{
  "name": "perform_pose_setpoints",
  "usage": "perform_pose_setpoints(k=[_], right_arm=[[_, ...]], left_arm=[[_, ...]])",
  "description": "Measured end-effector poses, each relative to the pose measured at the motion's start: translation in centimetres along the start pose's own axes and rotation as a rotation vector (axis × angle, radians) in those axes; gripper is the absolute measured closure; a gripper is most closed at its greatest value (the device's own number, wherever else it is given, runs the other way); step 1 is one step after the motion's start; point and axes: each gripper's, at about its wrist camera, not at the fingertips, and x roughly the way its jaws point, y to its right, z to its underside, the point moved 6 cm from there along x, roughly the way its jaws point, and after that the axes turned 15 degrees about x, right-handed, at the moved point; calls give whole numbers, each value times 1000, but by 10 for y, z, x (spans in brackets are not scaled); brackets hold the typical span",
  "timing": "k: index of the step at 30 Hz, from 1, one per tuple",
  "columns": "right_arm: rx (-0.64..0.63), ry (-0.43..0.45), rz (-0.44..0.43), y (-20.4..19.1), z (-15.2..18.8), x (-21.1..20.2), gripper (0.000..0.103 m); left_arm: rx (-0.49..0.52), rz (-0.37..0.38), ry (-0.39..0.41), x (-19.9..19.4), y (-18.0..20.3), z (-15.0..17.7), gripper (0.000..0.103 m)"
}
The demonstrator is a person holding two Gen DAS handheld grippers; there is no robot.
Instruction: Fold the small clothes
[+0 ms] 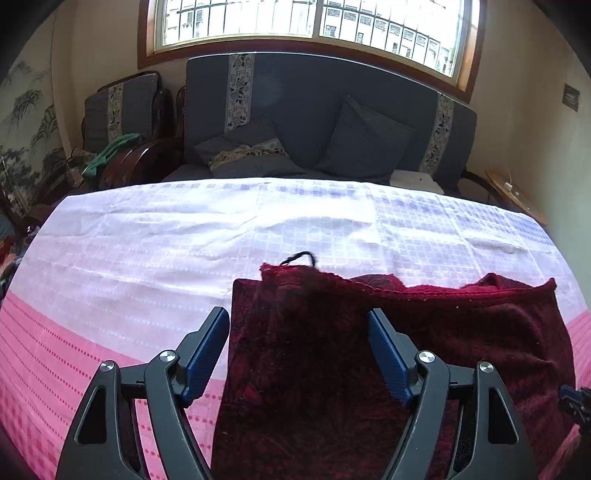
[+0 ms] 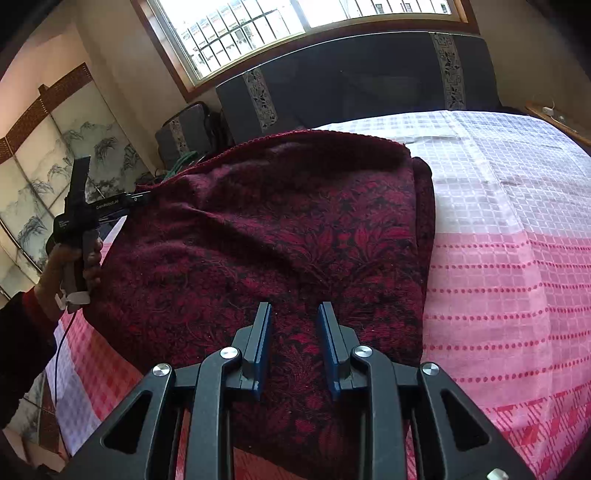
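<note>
A dark red patterned knit garment lies folded on the pink and white tablecloth. A black thread loop sticks out at its far edge. My left gripper stands wide open over the garment's left part, and its pads do not touch the cloth. In the right wrist view a hand holds that left gripper at the garment's far left corner. My right gripper hovers over the garment's near edge, jaws a narrow gap apart with nothing pinched.
Behind the table stands a dark blue sofa with cushions under a barred window. A cushioned wooden chair is at the back left, a small side table at the back right. A painted screen lines the left wall.
</note>
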Motion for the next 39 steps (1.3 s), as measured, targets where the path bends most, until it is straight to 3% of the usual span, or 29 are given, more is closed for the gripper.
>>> perform_pose_setpoints(k=[2,4,5,7,8,12,14,15,17,19,22,25,27,30,32,35,39], right_arm=[[8,-10,17,7,7,1,83],[8,-26,17,9,7,2,84],[11,-33,20,9,6,2,84],[13,-20,19,5,3,-5,83],[-1,10,2,0,1,-13,78],[-52,70,-60,-24,6,-36,77],[-84,69,-76,-39,14,-37,77],[-104,64,-83,-47,19,-34,77],[-160,57,-74,-64,28,-26,77],[-187,29,-39,-70,35,-13,77],[-181,-35,17,-64,46,5,81],[-186,-54,42,-56,53,10,83],[-181,-71,39,-54,51,12,84],[-123,-89,-39,-52,44,6,82],[-98,-31,-85,-47,34,-12,82],[-57,55,-101,-33,5,-34,81],[-20,139,-34,-9,-53,-33,80]], left_arm=[[-32,-23,-57,20,-11,16,27],[-99,21,-54,25,-18,23,27],[-116,4,-41,19,-21,22,27],[-110,-10,32,-7,-19,18,28],[-105,7,80,-26,-13,16,28],[-60,143,184,-97,38,31,28],[32,198,197,-120,82,49,30],[88,217,195,-126,104,61,33],[171,241,140,-124,144,83,56],[183,274,60,-110,166,102,67],[118,278,3,-94,167,119,73],[88,281,15,-95,165,126,75],[154,257,25,-95,171,125,75],[135,301,22,-104,166,117,75],[158,284,76,-124,159,102,75],[201,192,167,-141,137,67,74],[206,142,166,-120,103,19,73]])
